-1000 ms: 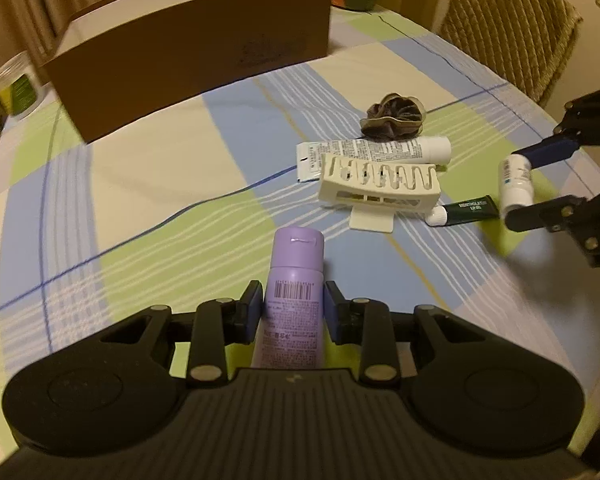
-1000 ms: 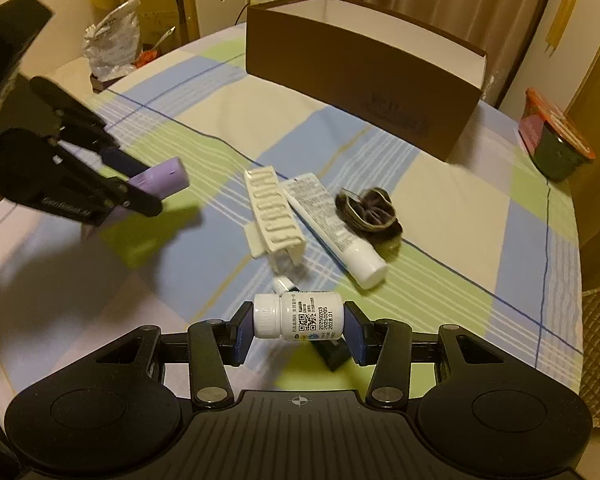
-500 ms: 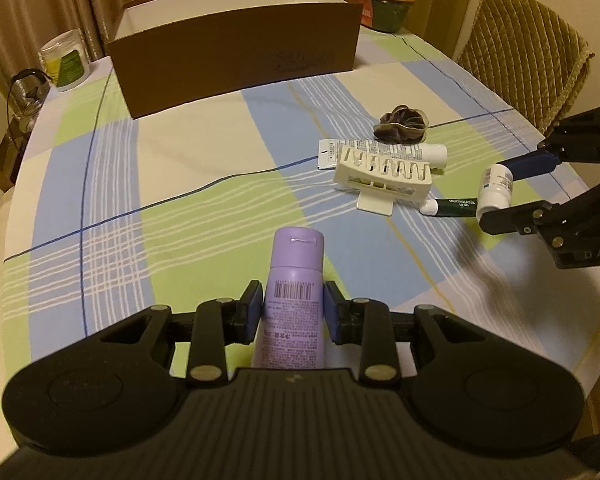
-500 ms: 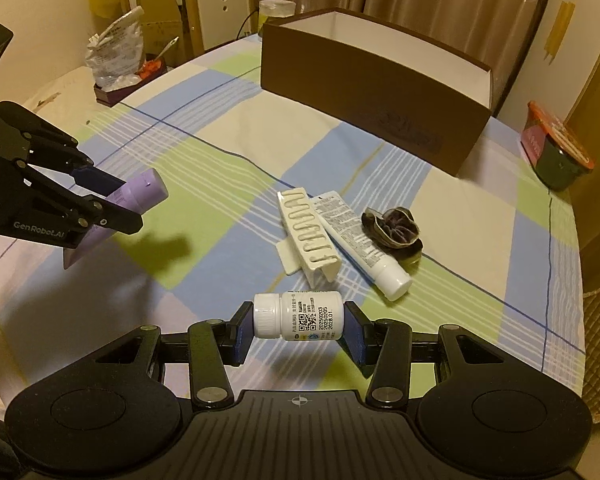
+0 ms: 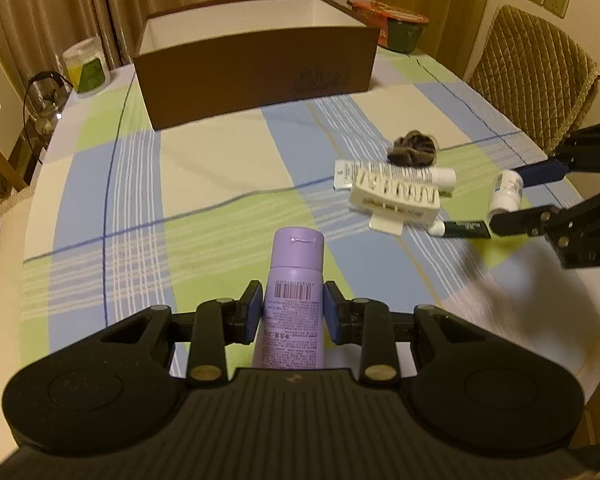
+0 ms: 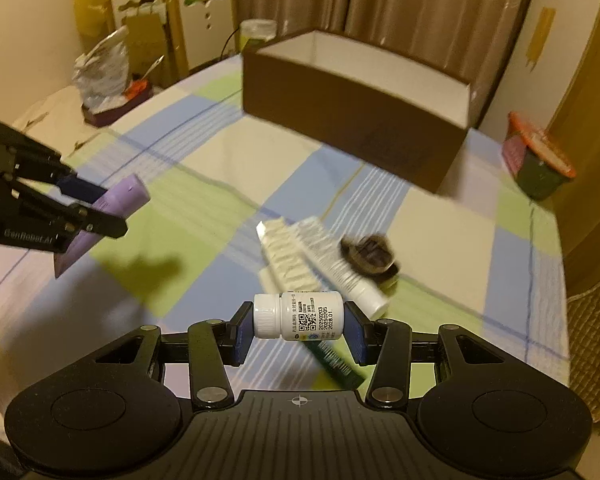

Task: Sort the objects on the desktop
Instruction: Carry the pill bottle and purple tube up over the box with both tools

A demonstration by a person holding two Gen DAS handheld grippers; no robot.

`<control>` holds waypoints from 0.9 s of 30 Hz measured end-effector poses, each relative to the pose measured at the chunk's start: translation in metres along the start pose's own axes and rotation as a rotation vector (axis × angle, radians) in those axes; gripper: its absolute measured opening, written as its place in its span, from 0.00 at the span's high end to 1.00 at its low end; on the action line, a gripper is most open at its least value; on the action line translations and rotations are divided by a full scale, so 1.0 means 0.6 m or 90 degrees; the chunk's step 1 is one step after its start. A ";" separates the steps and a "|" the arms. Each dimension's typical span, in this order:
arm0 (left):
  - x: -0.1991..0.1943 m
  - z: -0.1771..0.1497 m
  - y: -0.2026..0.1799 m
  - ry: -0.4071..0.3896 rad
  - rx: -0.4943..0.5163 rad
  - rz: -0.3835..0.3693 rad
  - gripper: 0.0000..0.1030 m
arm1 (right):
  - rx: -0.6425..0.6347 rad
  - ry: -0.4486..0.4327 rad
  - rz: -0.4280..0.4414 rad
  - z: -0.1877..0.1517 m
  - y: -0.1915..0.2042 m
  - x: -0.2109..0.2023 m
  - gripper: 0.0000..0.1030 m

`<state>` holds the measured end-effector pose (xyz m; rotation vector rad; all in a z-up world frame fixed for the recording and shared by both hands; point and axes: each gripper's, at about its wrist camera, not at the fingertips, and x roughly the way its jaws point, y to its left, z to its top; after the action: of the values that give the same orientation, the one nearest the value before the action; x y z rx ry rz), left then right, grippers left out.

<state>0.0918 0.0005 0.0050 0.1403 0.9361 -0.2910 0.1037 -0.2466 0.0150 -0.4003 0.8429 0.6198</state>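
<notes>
White bottle (image 6: 306, 321): QR code, 20250203, 20250205, 2028.01. Purple tube (image 5: 294, 312): barcode, small print unreadable. Left gripper (image 6: 96, 210) body: "GenRobot.AI". Right gripper (image 5: 528, 198) body: "DAS", cut off.

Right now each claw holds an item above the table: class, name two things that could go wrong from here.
1. The right claw pinches the white bottle end to end, cap against one pad, so it may slip out.
2. The left claw grips the purple tube near its middle, leaving the cap end sticking out, which might clip the wall of the brown box.
</notes>
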 end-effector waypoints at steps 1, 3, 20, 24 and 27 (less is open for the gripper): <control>0.000 0.005 0.001 -0.004 -0.001 0.001 0.73 | 0.002 -0.006 -0.002 0.007 -0.006 -0.003 0.55; -0.001 0.019 0.002 -0.012 -0.005 0.004 0.73 | 0.006 -0.018 -0.003 0.023 -0.022 -0.005 0.55; 0.030 0.213 0.009 -0.085 -0.014 0.068 0.73 | 0.032 -0.117 0.031 0.182 -0.198 0.019 0.55; 0.042 0.271 0.028 -0.105 -0.018 0.075 0.73 | 0.021 -0.133 0.039 0.238 -0.213 0.042 0.55; 0.057 0.316 0.048 -0.117 -0.008 0.073 0.73 | 0.009 -0.145 0.036 0.286 -0.215 0.066 0.55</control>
<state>0.2661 -0.0248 0.0884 0.1528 0.7440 -0.1892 0.3049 -0.2349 0.0991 -0.2872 0.6424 0.6979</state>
